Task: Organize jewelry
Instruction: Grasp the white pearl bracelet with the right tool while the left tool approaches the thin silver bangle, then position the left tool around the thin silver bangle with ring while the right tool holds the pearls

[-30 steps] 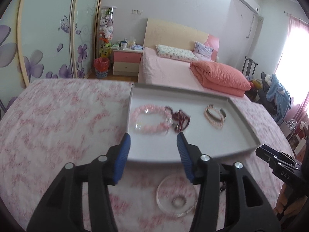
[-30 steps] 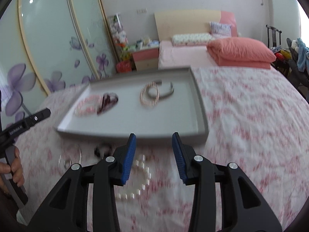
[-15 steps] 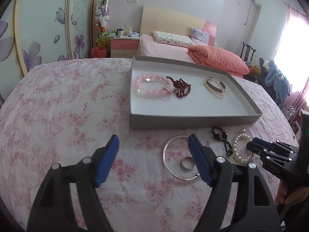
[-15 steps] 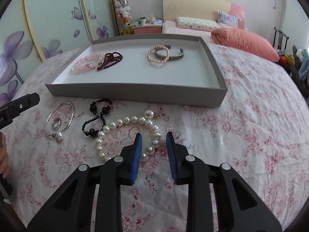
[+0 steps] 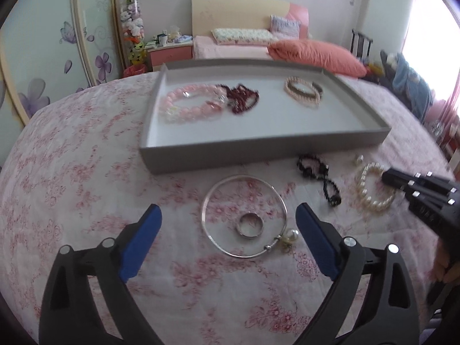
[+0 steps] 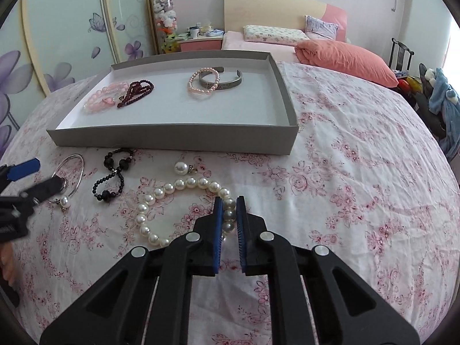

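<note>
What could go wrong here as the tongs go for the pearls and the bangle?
1. The right tongs pinch only a few beads of the pearl bracelet; the round pearls could slip out on lifting.
2. The left tongs, their jaws opening, straddle the silver bangle with a ring lying inside it; closing might catch or knock the ring.
3. The black bead bracelet lies close by and could snag.

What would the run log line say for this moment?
left gripper: opening over silver bangle | right gripper: shut on pearl bracelet | tray: four pieces inside
</note>
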Motion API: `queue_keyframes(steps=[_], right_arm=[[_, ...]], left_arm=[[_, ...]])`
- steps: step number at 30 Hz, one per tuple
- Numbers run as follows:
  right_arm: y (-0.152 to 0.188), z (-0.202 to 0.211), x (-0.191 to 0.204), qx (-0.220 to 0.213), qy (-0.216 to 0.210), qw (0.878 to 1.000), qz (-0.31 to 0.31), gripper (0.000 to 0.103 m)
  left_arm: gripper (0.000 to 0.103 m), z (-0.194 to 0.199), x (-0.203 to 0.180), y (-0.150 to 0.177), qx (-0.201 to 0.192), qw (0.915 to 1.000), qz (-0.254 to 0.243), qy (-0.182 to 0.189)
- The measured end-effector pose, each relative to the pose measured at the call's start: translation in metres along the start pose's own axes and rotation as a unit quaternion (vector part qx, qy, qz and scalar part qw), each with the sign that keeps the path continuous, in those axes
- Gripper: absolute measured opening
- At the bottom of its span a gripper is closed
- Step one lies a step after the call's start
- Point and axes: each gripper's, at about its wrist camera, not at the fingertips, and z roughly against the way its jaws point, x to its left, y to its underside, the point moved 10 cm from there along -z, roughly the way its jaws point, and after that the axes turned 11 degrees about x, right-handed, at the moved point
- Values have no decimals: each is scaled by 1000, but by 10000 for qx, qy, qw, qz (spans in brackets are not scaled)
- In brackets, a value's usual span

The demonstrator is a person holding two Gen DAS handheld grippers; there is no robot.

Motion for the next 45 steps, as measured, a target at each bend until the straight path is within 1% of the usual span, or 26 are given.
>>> queue_keyframes(steps=[5,8,14,17,20,23,25,30,35,36,40,45], right_arm=[[1,0,0,2,-15,10000,3,10],[0,0,0,2,-30,10000,-4,11],[0,0,0,3,-35,10000,-4,11],[0,0,0,3,-27,10000,-1,11],[0,0,0,4,-21,10000,5,11],[0,0,0,4,-25,10000,1,11],[0,0,0,4,-23,10000,2,11],[0,0,1,4,-29,10000,-1,11],[0,0,0,5,-37,10000,-5,11],[0,0,0,6,-44,10000,-9,11],[0,0,1,8,-67,10000,-15,11],[0,0,1,9,-73,10000,-18,11]], left_arm=[[93,-15,-13,3,249,9994,-172,-157],[94,-19,-15,1,265,9993,-153,-207],[93,-20,-13,-1,293,9994,-32,-165],[90,-18,-13,-1,294,9994,-39,-157],[83,-17,-16,0,276,9995,-44,-158],[76,-15,-19,0,224,9996,-40,-164],[69,-14,-20,0,178,9997,-37,-166],[69,-14,-21,2,152,9997,-32,-167],[71,-14,-21,2,160,9997,-42,-167],[68,-14,-22,2,151,9998,-44,-158],[68,-13,-22,0,125,9999,-47,-101],[68,-13,-10,-4,90,9998,149,-58]])
